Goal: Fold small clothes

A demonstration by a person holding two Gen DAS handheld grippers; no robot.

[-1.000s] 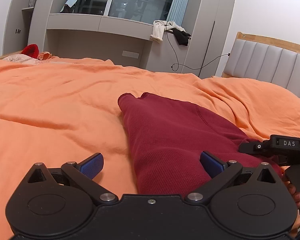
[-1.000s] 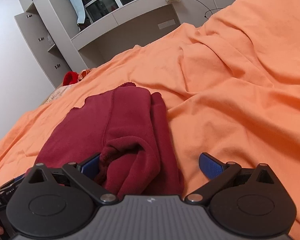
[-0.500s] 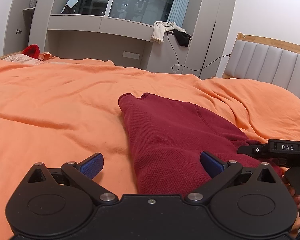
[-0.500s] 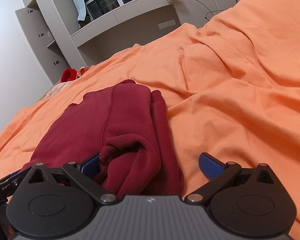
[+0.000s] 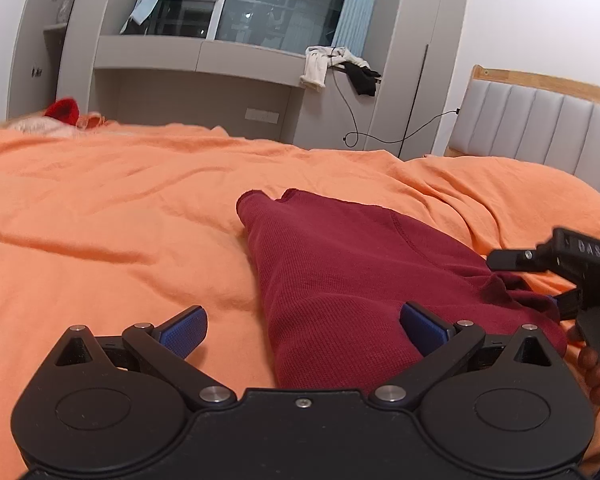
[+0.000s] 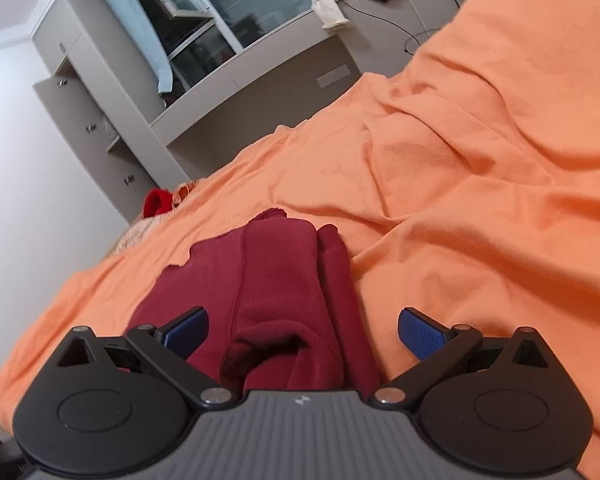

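A dark red knit garment [image 5: 340, 272] lies folded lengthwise on the orange bedspread [image 5: 100, 216]. My left gripper [image 5: 303, 327] is open, straddling the garment's near left edge, its right pad over the cloth. In the right wrist view the same garment [image 6: 276, 272] shows a rolled cuff near the camera. My right gripper [image 6: 303, 326] is open just above that near end, nothing pinched. The right gripper's black body [image 5: 580, 264] with a hand on it shows at the left view's right edge.
A grey padded headboard [image 5: 540, 128] stands at the right. Grey cabinets and a window ledge [image 5: 204, 56] line the far side, with clothes and a cable hanging. A red item [image 5: 62, 110] and pale fabric lie at the bed's far left corner.
The right gripper has lifted and tilted up, so more of the room shows and the garment sits lower in its view. The left gripper has barely moved. Both stay open.
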